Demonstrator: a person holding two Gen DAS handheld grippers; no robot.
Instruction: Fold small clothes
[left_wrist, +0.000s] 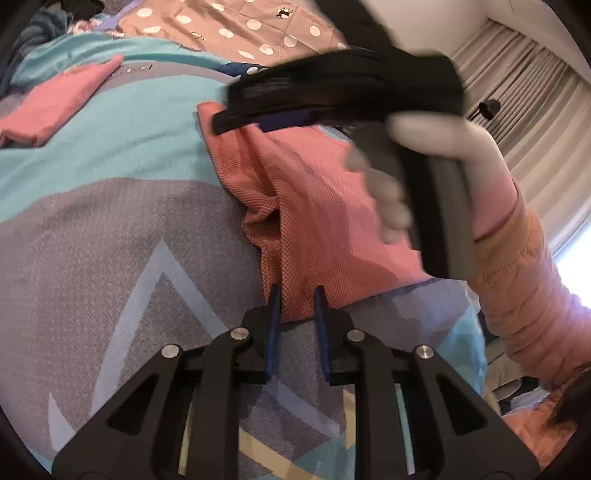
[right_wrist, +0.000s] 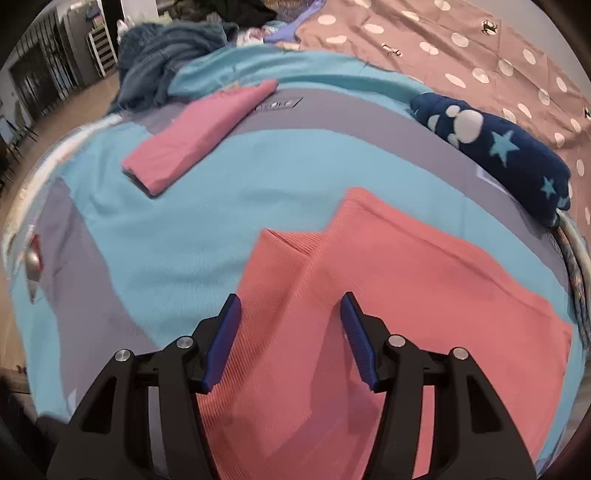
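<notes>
Bedspread (right_wrist: 207, 192): small label (right_wrist: 279, 104), print unreadable; coral garment (right_wrist: 424, 280).

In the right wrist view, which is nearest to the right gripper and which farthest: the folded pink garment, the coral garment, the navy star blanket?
1. Coral garment: directly under the right gripper.
2. Navy star blanket: upper right.
3. Folded pink garment: upper left, slightly beyond.

right gripper (right_wrist: 290, 341) jaws apart, empty | over coral garment (right_wrist: 424, 295) | folded pink garment (right_wrist: 195, 136) beyond
</notes>
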